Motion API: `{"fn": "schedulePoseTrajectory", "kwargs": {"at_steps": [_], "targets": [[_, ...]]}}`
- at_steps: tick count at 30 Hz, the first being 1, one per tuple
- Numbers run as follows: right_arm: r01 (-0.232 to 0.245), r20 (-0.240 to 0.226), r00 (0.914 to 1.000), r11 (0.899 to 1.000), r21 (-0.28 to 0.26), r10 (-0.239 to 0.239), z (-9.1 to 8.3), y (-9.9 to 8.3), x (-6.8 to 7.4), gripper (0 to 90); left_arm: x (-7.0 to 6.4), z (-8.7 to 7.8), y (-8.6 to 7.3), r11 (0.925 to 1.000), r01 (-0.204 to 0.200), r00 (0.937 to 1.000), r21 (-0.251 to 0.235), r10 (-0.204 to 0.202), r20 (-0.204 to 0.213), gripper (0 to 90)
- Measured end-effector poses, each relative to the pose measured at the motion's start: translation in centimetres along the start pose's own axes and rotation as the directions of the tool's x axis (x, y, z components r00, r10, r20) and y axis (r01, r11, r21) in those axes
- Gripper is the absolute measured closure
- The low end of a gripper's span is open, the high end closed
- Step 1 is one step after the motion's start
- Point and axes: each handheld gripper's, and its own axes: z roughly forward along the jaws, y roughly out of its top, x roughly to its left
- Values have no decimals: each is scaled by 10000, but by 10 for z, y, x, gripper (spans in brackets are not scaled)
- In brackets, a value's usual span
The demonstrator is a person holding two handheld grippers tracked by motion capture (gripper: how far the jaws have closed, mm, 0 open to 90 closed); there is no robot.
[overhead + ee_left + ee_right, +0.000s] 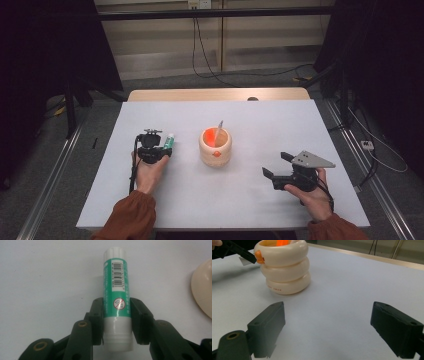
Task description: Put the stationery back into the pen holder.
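Item 1, glue stick (116,297): green label, white cap and base, lying on the counter (260,200) just left of the holder. My left gripper (159,145) has its jaws closed on the lower body, cap pointing away from me.

Item 2, holder (215,146): cream, ringed, mid-counter, with an orange item and a pen (218,129) standing inside.

Item 3, right gripper (281,165): jaws wide, holding nothing, resting right of the holder and well apart from it.

Risks, as I judge them: the grip sits low on a smooth round tube, so it may pivot or slip on lifting. Swinging it toward the holder could knock the rim or the pen and tip the holder.
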Motion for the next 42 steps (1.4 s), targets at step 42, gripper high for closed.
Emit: {"fn": "schedulePoseTrajectory", "kwargs": {"at_steps": [42], "targets": [[568,-589,9968,9978,335,-548,8,0,13,57,2,-78,-43,9705,-2072,9045,-1236,2382,3537,658]]}}
